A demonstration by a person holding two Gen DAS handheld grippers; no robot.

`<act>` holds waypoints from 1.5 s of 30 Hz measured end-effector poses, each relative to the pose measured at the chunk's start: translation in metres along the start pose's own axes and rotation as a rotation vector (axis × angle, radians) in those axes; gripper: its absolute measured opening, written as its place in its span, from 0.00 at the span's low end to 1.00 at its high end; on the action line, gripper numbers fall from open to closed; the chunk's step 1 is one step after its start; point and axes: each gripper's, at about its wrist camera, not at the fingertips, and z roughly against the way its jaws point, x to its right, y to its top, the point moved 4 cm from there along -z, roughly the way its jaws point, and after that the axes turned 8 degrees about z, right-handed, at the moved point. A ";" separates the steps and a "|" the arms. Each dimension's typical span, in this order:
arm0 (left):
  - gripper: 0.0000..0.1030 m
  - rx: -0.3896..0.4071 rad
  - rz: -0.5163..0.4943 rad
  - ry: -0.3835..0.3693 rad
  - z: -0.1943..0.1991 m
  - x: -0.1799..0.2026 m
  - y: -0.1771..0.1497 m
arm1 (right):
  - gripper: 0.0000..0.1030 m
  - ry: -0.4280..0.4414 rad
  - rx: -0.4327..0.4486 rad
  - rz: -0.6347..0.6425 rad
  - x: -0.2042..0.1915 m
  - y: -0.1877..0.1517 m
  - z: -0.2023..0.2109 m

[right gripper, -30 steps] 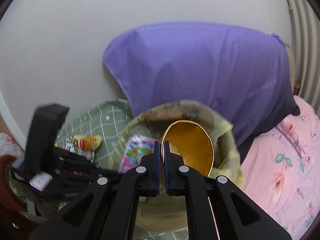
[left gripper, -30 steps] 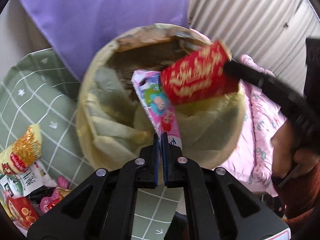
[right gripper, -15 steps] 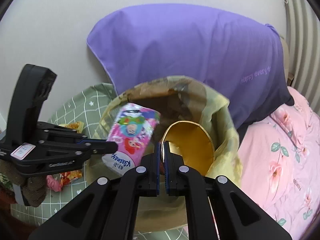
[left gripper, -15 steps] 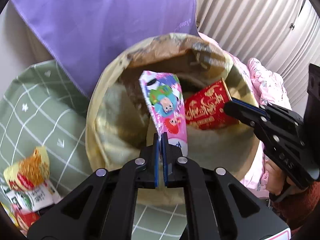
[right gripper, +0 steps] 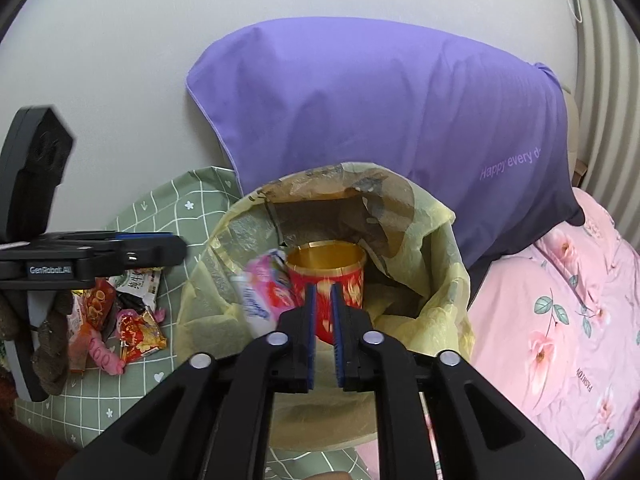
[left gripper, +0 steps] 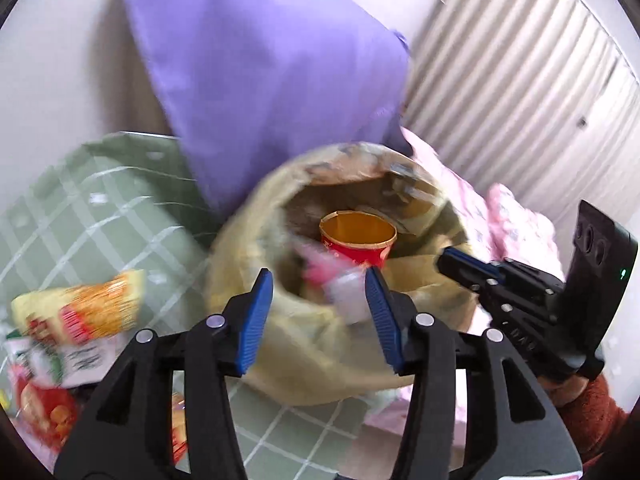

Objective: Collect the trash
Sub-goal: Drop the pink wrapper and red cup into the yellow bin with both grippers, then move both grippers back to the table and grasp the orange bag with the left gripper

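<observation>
Released since before: tissue pack [right gripper: 262,292] and red cup [right gripper: 328,280] inside bin bag [right gripper: 436,256]; left claw [left gripper: 320,316] wide apart, right claw [right gripper: 324,316] slightly parted, both empty; snack wrappers [right gripper: 120,320] still on green mat [right gripper: 132,376]

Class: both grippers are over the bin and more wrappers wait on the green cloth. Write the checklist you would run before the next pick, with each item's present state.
1. Left gripper empty and open: ok.
2. Right gripper clear of the red paper cup: ok, jaws slightly parted.
3. Cup inside the yellow bin bag: ok, upright.
4. Pink tissue pack inside the bag: ok, leaning beside the cup.
5. Snack wrappers remaining on the green cloth: not ok, several left.
6. Bag mouth open: ok.
</observation>
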 end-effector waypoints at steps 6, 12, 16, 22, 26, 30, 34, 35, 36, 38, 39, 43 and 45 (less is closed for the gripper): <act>0.45 0.087 0.091 0.138 0.046 -0.048 -0.023 | 0.40 0.082 0.063 0.053 -0.029 0.014 0.010; 0.45 0.207 0.226 0.353 0.109 -0.134 -0.054 | 0.46 0.216 0.091 0.110 -0.079 0.027 -0.001; 0.48 0.325 0.353 0.504 0.169 -0.194 -0.083 | 0.49 0.326 0.082 0.150 -0.119 0.031 -0.017; 0.53 0.397 0.503 0.606 0.221 -0.257 -0.124 | 0.50 0.425 0.039 0.234 -0.168 0.033 -0.038; 0.56 0.358 0.414 0.557 0.217 -0.265 -0.128 | 0.50 0.460 0.031 0.300 -0.196 0.031 -0.044; 0.56 0.267 0.335 0.586 0.186 -0.278 -0.108 | 0.50 0.493 0.019 0.303 -0.203 0.029 -0.046; 0.56 0.171 0.346 0.674 0.153 -0.309 -0.101 | 0.50 0.513 -0.003 0.301 -0.209 0.023 -0.050; 0.56 0.139 0.350 0.692 0.144 -0.316 -0.101 | 0.50 0.515 -0.013 0.303 -0.209 0.019 -0.051; 0.56 0.115 0.355 0.703 0.138 -0.321 -0.102 | 0.50 0.515 -0.022 0.304 -0.209 0.016 -0.053; 0.56 0.074 0.374 0.706 0.130 -0.326 -0.106 | 0.50 0.516 -0.045 0.301 -0.209 0.010 -0.059; 0.56 0.069 0.406 0.693 0.130 -0.326 -0.109 | 0.50 0.517 -0.053 0.296 -0.209 0.007 -0.061; 0.56 0.123 0.621 0.461 0.142 -0.319 -0.126 | 0.50 0.556 -0.061 0.265 -0.212 0.003 -0.065; 0.56 0.132 0.680 0.402 0.147 -0.314 -0.136 | 0.49 0.591 -0.055 0.276 -0.222 0.003 -0.067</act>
